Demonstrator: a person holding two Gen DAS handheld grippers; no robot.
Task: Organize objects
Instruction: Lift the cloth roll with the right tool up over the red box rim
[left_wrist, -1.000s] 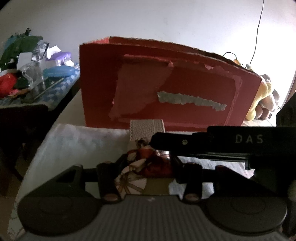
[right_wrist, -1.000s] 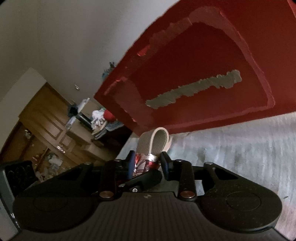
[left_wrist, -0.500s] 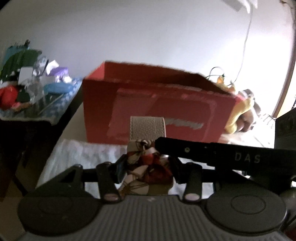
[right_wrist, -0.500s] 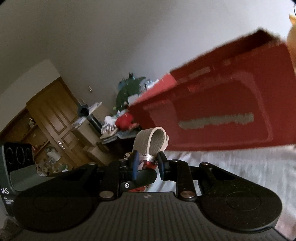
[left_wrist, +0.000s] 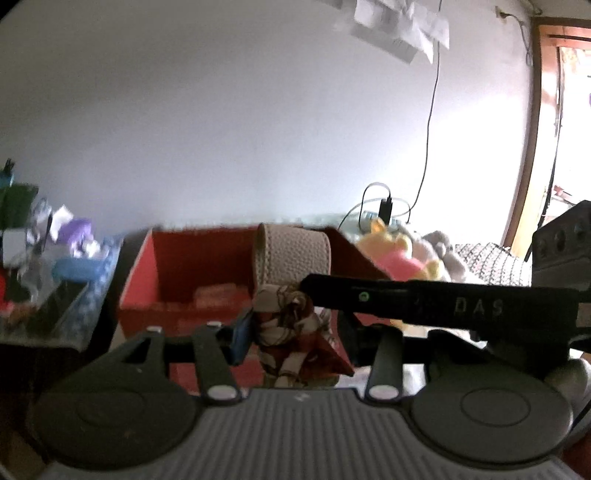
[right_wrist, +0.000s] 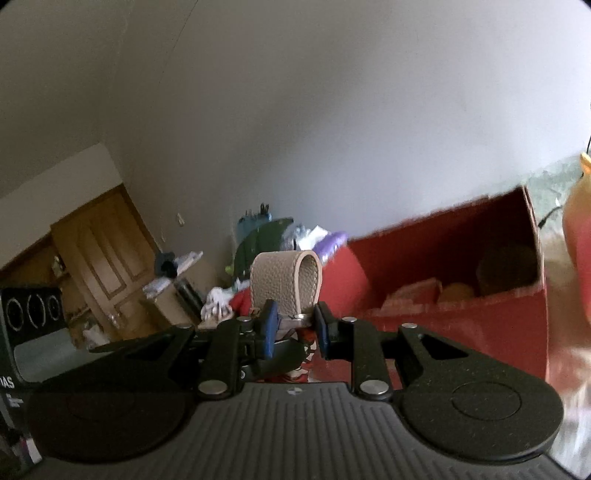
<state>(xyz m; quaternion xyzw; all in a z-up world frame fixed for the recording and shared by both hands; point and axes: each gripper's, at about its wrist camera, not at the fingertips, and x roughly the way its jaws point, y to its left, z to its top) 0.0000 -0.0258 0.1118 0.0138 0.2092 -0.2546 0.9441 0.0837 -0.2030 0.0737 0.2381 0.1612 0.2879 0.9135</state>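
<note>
I have both grippers, left (left_wrist: 291, 338) and right (right_wrist: 293, 328), pinching a beige-looped scarf bundle (left_wrist: 291, 325) held above the open red box (left_wrist: 177, 273), which already holds a few items; lowering it in remains.

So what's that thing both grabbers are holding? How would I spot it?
Find the red box. In front of it, both grippers pinch one small bundle: a beige leather loop standing over a red-and-cream patterned scarf. Nothing else nearby is beige leather.

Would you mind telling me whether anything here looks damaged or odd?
The red cardboard box has a frayed, uneven top rim. Both claws, left and right, grip one item: a beige leather strap with a patterned scarf tied on.
</note>
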